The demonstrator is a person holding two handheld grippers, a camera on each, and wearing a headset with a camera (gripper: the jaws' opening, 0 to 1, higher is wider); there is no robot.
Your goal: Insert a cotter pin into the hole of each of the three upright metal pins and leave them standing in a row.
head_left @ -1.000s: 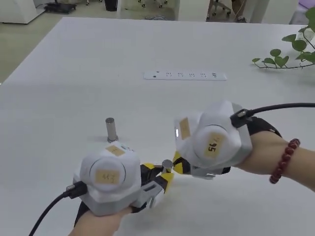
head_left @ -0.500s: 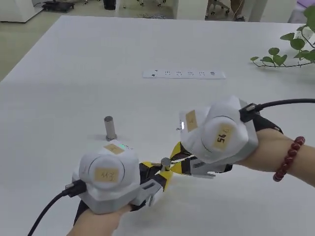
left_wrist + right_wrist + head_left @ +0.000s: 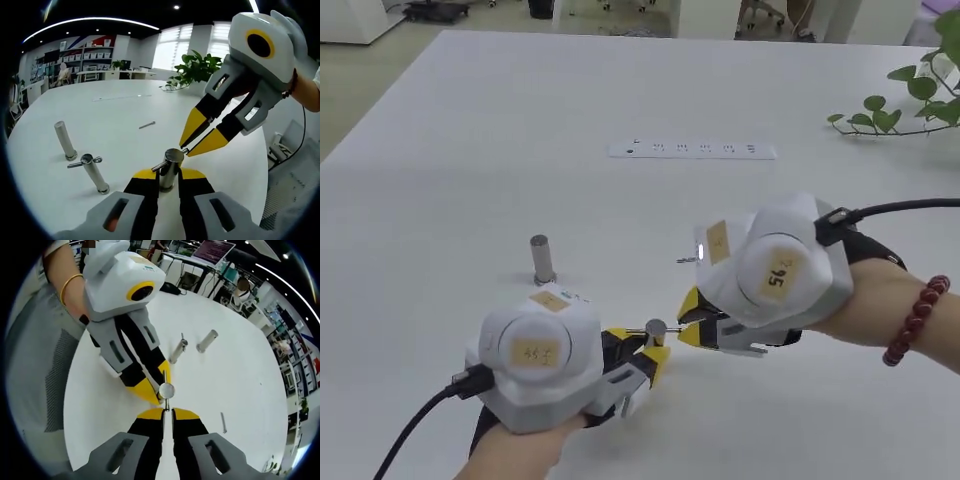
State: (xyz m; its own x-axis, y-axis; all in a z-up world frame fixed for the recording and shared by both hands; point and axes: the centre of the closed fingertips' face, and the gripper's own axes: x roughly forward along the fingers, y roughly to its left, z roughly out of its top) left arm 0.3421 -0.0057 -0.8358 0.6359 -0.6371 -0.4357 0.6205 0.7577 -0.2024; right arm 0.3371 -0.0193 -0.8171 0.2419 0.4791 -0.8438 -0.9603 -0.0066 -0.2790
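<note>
From the headset, looks forward and down across the white table [image 3: 470, 150], close above the work at 6 o'clock. From the left gripper [image 3: 169, 176], sits low by the tabletop, faces along its jaws, meets the right gripper [image 3: 186, 149] coming from 1 o'clock. From the right gripper, tilts steeply down, meets the left from 11 o'clock. Shared by all three, very near: metal pin [image 3: 656, 327] and cotter pin [image 3: 168, 407].

Two grippers meet nose to nose at the near side of the table [image 3: 470, 120]. The left gripper [image 3: 655, 352] has a pin [image 3: 656, 328] upright between its jaws, and the right gripper [image 3: 686, 320] has its cotter pin [image 3: 168, 407] at that pin's top. Back-left stands a second pin [image 3: 541, 258], with a third pin [image 3: 94, 172] nearer. A spare cotter pin [image 3: 686, 260] lies behind the grippers. The power strip [image 3: 692, 150] is farther back, the plant [image 3: 920, 95] far right.
</note>
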